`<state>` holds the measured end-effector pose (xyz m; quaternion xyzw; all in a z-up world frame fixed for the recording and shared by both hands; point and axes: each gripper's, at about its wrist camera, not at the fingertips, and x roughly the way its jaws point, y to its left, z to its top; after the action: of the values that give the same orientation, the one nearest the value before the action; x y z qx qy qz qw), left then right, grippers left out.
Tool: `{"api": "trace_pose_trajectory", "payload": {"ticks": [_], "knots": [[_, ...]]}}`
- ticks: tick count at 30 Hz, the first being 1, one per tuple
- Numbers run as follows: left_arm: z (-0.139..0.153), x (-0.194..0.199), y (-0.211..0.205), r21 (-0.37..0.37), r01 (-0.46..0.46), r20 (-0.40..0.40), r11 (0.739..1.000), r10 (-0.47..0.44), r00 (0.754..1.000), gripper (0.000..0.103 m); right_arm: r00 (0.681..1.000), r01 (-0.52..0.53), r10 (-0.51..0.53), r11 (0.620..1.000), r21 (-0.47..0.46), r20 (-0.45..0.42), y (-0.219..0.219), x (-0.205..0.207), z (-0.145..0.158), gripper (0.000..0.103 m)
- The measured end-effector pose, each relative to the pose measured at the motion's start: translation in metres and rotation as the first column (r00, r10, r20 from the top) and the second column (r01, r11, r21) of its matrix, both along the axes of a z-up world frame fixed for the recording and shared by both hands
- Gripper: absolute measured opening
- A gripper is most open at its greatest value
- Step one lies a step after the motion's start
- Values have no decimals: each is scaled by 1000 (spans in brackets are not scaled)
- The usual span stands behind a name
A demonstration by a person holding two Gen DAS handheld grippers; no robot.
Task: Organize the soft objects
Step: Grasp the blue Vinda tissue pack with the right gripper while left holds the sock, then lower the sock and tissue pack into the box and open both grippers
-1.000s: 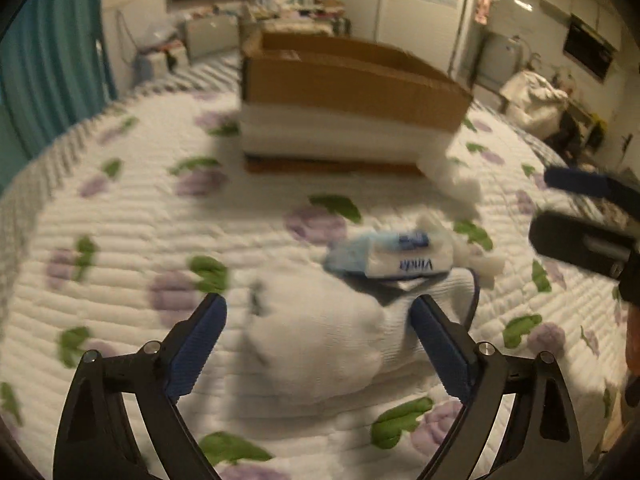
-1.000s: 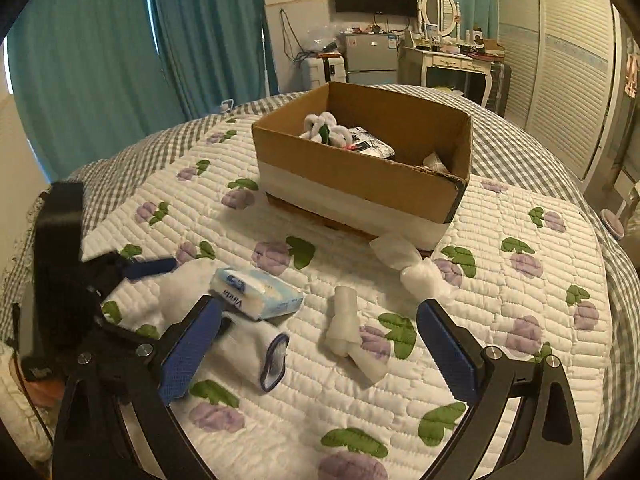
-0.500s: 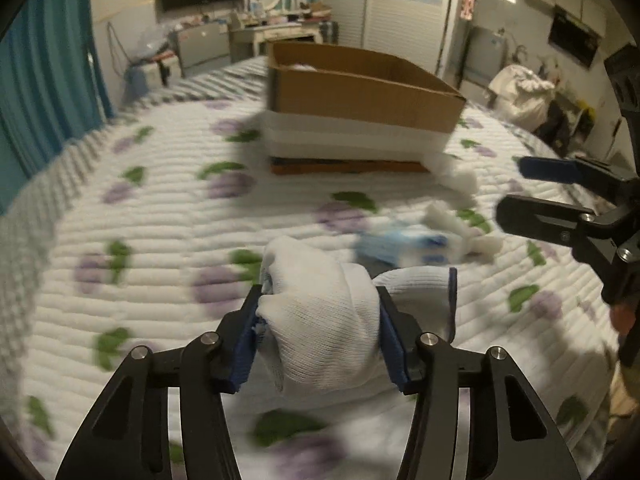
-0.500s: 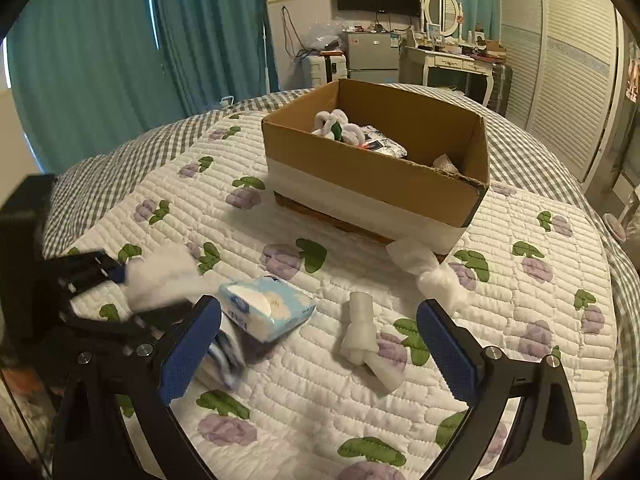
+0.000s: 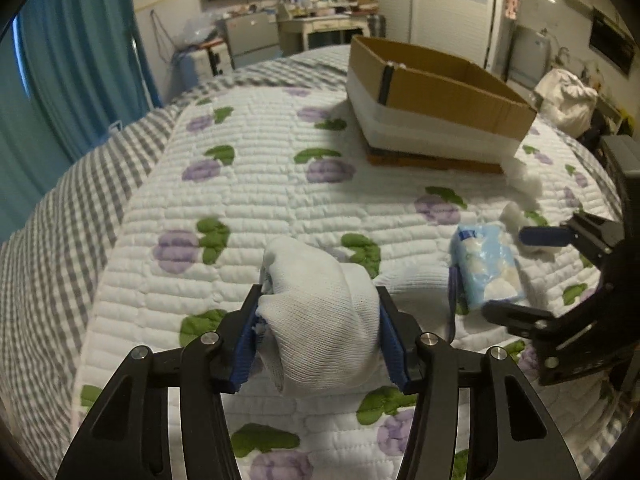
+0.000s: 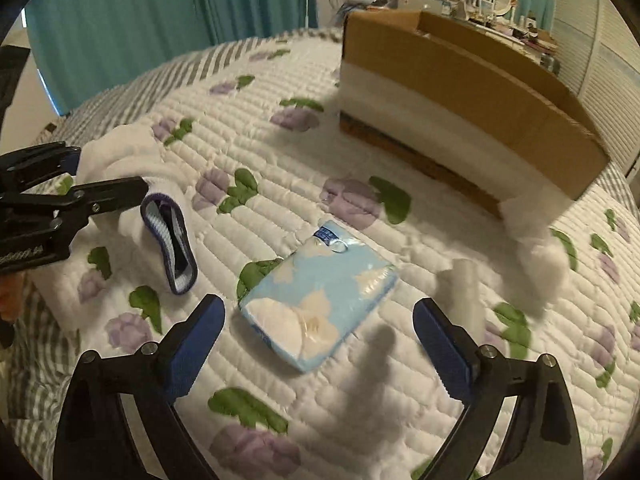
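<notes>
My left gripper is shut on a white sock with a blue-trimmed cuff, held just above the quilt. My right gripper is open and hovers low over a light blue tissue pack, which lies between its fingers; the pack also shows in the left wrist view. The right gripper shows at the right of the left wrist view. A cardboard box stands at the far side of the bed; in the right wrist view it is close ahead.
The bed has a white quilt with purple flowers and a grey checked border. Two white rolled cloths lie right of the pack, near the box's corner. Teal curtains hang behind.
My left gripper closed on the sock and lifted it, swinging left. My right gripper dropped and moved forward, now low over the tissue pack.
</notes>
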<state>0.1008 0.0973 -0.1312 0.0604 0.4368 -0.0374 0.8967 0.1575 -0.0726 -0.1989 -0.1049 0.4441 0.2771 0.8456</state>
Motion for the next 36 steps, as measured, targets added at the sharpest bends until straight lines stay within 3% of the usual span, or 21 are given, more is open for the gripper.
{"api": "trace_pose_trajectory", "payload": {"ticks": [7, 17, 27, 36], "knots": [[-7, 8, 0, -20, -14, -10, 1000, 14, 1000, 52, 1000, -10, 9, 998, -56, -19, 13, 9, -16, 81], [9, 2, -8, 0, -60, -8, 998, 60, 998, 52, 999, -8, 7, 1000, 15, 39, -2, -8, 12, 74], [75, -25, -55, 59, -43, 96, 997, 37, 995, 52, 988, -6, -11, 994, 109, 155, -49, -43, 84, 70], [121, -17, -102, 63, -8, 185, 998, -4, 983, 52, 956, 13, -57, 988, 151, 286, -111, -41, 162, 69]]}}
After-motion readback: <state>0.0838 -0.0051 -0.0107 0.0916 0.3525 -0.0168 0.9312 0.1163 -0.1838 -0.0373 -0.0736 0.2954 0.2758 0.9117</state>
